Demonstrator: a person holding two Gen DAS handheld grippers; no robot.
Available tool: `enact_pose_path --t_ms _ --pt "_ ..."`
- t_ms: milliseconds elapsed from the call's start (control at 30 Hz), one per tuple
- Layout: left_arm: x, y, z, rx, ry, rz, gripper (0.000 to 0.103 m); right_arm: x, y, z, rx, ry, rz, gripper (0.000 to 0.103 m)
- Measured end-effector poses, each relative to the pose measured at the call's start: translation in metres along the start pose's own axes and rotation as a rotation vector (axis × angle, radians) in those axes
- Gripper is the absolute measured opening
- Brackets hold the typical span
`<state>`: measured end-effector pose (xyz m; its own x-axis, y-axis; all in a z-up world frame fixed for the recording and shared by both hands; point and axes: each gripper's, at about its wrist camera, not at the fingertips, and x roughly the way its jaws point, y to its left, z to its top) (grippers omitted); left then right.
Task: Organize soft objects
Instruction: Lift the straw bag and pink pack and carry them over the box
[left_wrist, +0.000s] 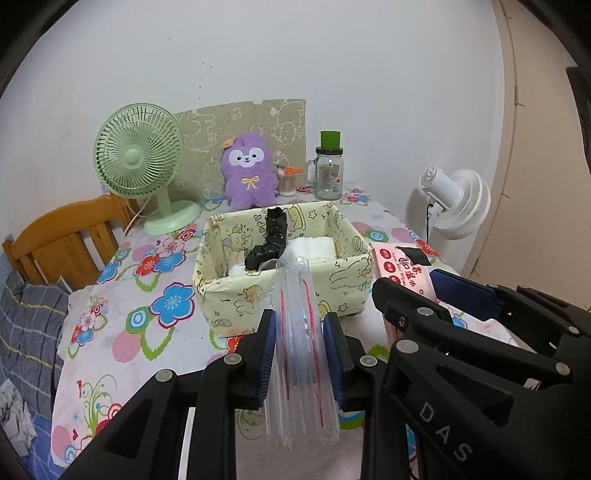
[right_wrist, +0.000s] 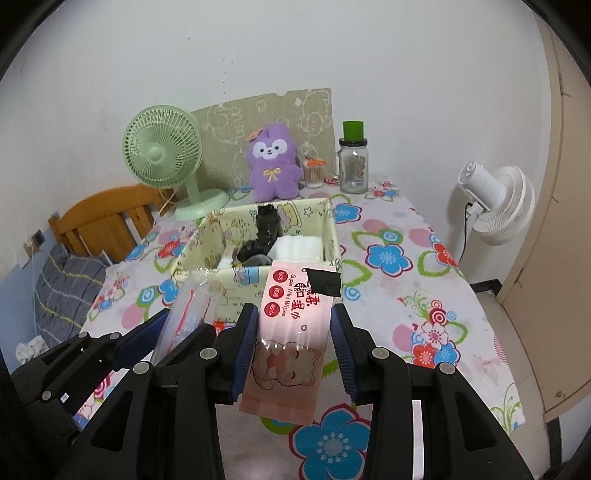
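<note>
My left gripper (left_wrist: 300, 325) is shut on a clear plastic packet with red lines (left_wrist: 300, 354), held above the table in front of the yellow fabric basket (left_wrist: 280, 295). My right gripper (right_wrist: 293, 321) is shut on a pink wet-wipes pack (right_wrist: 291, 332) with a black tape patch, also held just in front of the basket (right_wrist: 236, 277). The basket holds a black sock-like item (left_wrist: 271, 236) and white folded tissue (left_wrist: 314, 247). The clear packet also shows in the right wrist view (right_wrist: 188, 310), and the wipes pack in the left wrist view (left_wrist: 402, 269).
A purple plush toy (left_wrist: 249, 171), a green desk fan (left_wrist: 142, 162), a glass jar with a green lid (left_wrist: 328, 170) and a cotton-swab cup (left_wrist: 286, 181) stand at the back of the floral tablecloth (left_wrist: 122, 332). A white fan (left_wrist: 456, 201) stands right, a wooden chair (left_wrist: 62, 240) left.
</note>
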<state>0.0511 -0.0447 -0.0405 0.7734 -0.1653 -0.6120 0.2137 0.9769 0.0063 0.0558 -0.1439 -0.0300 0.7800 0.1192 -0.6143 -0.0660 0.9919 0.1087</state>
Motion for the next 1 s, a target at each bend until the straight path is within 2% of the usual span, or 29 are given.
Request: enact_pose_path --t_ms 567,1000 --pt "0.001 0.013 0.038 0.0 -0.06 0.016 0.025 0.004 0.009 0.042 -0.008 -0.055 0.02 0.044" --pt "0.033 0.024 0.066 0.002 -0.06 0.014 0.025 0.042 0.007 0.073 -0.002 -0.049 0.015 0.044"
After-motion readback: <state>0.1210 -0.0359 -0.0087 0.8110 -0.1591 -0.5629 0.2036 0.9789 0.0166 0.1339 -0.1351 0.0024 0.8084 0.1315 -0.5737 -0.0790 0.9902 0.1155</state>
